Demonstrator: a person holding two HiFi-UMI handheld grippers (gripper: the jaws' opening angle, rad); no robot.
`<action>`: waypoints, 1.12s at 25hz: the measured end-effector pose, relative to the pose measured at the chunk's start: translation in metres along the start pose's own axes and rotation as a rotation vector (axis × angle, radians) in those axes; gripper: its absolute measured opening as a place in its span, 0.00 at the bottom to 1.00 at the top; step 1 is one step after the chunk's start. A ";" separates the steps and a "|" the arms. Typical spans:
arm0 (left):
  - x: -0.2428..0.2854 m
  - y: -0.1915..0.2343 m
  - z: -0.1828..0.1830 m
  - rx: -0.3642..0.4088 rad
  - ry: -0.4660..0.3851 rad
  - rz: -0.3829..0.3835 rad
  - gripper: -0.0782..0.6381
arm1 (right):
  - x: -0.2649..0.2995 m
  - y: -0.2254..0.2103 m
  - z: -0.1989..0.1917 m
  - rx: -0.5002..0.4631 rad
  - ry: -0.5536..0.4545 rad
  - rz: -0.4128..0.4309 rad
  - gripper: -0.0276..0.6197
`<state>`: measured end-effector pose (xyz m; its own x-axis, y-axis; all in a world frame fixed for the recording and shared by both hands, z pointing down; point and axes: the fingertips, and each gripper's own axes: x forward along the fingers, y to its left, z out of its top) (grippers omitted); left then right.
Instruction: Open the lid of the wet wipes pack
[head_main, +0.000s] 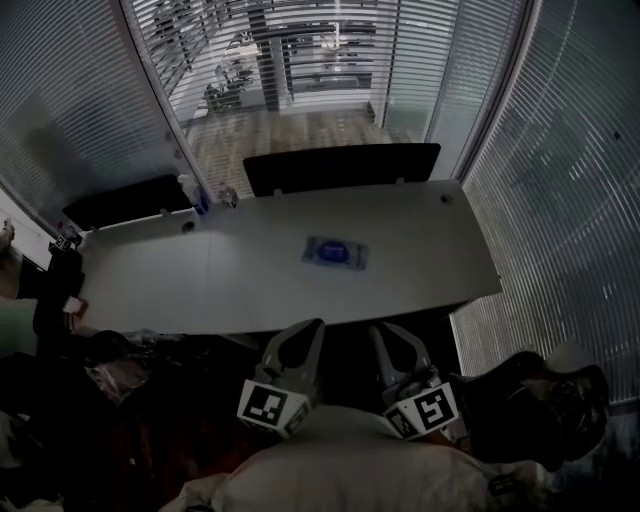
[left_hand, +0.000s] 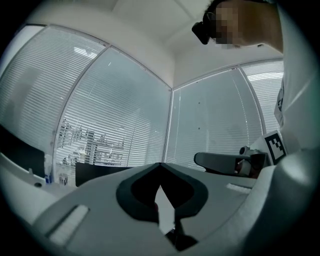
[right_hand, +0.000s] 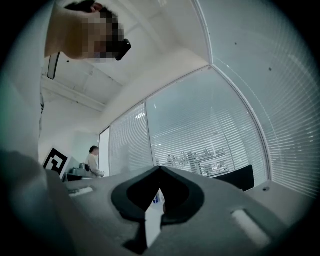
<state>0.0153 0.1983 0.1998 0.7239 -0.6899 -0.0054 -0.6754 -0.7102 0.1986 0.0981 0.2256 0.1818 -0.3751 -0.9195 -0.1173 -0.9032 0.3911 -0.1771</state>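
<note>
Grey tabletop (head_main: 150, 290) carries the wet wipes pack (head_main: 335, 252) near its middle, long axis lying roughly left to right. It lies well ahead of the left gripper (head_main: 308, 328) and right gripper (head_main: 384, 332), seemingly slightly nearer the left. Both pairs of jaws are closed on nothing.
</note>
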 end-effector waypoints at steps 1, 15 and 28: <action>0.003 0.005 0.001 0.003 -0.001 -0.003 0.11 | 0.006 -0.002 0.000 -0.001 0.000 -0.002 0.04; 0.074 0.112 0.021 -0.005 -0.008 -0.032 0.11 | 0.131 -0.031 -0.009 -0.005 0.016 -0.035 0.04; 0.127 0.217 0.044 -0.027 -0.008 -0.060 0.11 | 0.248 -0.040 -0.015 -0.034 0.031 -0.068 0.04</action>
<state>-0.0457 -0.0496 0.1990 0.7618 -0.6473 -0.0258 -0.6265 -0.7464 0.2244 0.0383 -0.0190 0.1748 -0.3187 -0.9449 -0.0754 -0.9330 0.3267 -0.1507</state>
